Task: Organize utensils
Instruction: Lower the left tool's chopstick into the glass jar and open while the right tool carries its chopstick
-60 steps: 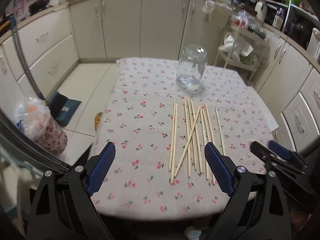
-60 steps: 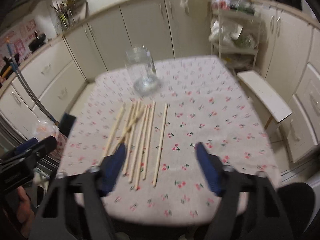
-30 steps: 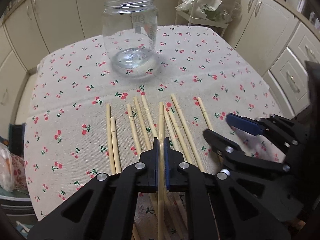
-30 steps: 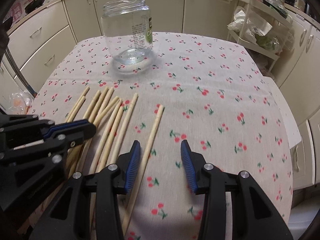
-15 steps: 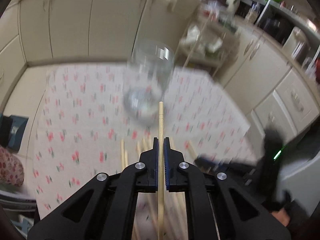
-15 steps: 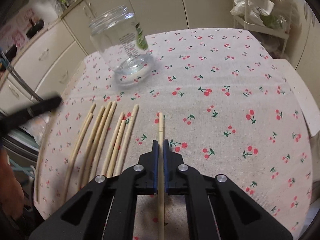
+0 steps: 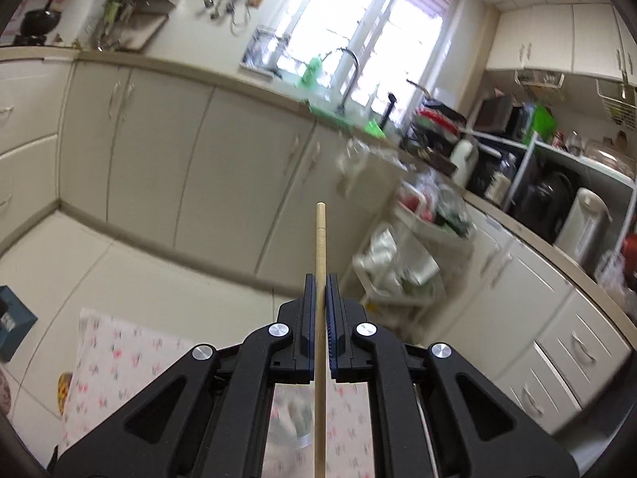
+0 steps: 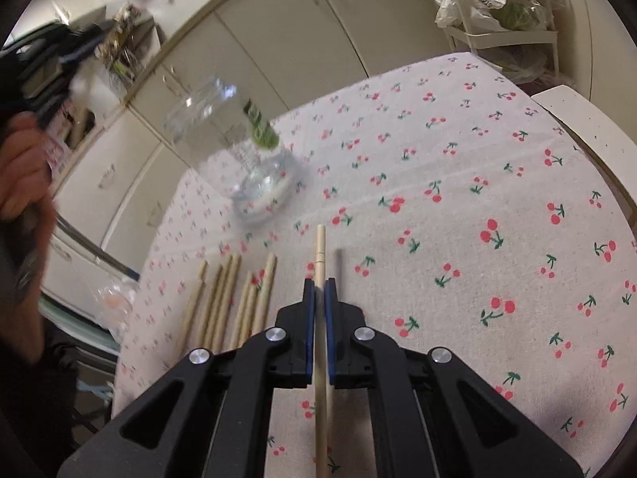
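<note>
My left gripper [image 7: 320, 283] is shut on a wooden chopstick [image 7: 320, 247] and is raised and tipped up toward the kitchen cabinets; the clear glass jar [image 7: 292, 422] shows blurred below it, between the arms. My right gripper [image 8: 319, 286] is shut on another chopstick [image 8: 320, 251], lifted slightly above the cherry-print tablecloth [image 8: 458, 207]. Several loose chopsticks [image 8: 235, 298] lie on the cloth to its left. The jar [image 8: 235, 143] stands beyond them, blurred. The left gripper [image 8: 51, 59] and the hand holding it show at the upper left of the right wrist view.
Cream cabinets [image 7: 167, 147] run along the back, under a counter with a sink and window. A white rack with bags [image 8: 497, 12] stands past the table's far right corner. A white stool [image 8: 589, 127] is at the table's right edge.
The left gripper has lifted its chopstick and swung up above the jar. The right gripper has raised its chopstick slightly off the cloth and tilted left.
</note>
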{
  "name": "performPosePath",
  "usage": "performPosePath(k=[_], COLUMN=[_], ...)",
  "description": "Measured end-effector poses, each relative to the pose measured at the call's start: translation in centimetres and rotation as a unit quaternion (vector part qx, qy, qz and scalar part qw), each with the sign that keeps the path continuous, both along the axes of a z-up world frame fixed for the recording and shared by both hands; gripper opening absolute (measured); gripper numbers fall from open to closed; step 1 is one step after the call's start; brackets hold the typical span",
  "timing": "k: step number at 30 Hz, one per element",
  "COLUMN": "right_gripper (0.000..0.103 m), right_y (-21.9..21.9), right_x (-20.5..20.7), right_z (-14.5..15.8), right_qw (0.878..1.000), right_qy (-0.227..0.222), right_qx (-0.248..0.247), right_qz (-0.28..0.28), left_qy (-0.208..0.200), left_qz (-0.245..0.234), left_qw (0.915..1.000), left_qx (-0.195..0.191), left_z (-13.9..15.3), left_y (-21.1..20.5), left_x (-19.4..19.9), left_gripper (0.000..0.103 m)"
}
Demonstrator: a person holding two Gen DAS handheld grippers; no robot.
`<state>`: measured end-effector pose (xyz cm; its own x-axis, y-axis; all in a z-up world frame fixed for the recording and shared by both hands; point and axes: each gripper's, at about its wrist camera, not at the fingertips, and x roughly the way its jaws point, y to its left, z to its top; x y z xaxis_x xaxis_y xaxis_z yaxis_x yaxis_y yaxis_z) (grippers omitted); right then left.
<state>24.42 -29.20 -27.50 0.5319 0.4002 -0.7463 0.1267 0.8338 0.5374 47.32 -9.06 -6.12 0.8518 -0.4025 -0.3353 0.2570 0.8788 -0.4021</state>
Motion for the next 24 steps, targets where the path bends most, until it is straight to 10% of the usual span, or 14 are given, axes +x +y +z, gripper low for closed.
performPosePath(k=[24], right_gripper=[0.006], right_y=[-2.2], right_x=[3.3], right_z=[5.9], right_qw=[0.989], right_qy=[-0.136], right_qx=[0.026], right_qz=[-0.06], left_qy=[-0.039], left_qz=[0.062], left_qw=[0.9947], left_qx=[0.072], left_z=[-8.4], left_y=[-2.0], left_x=[3.2], left_gripper=[0.004])
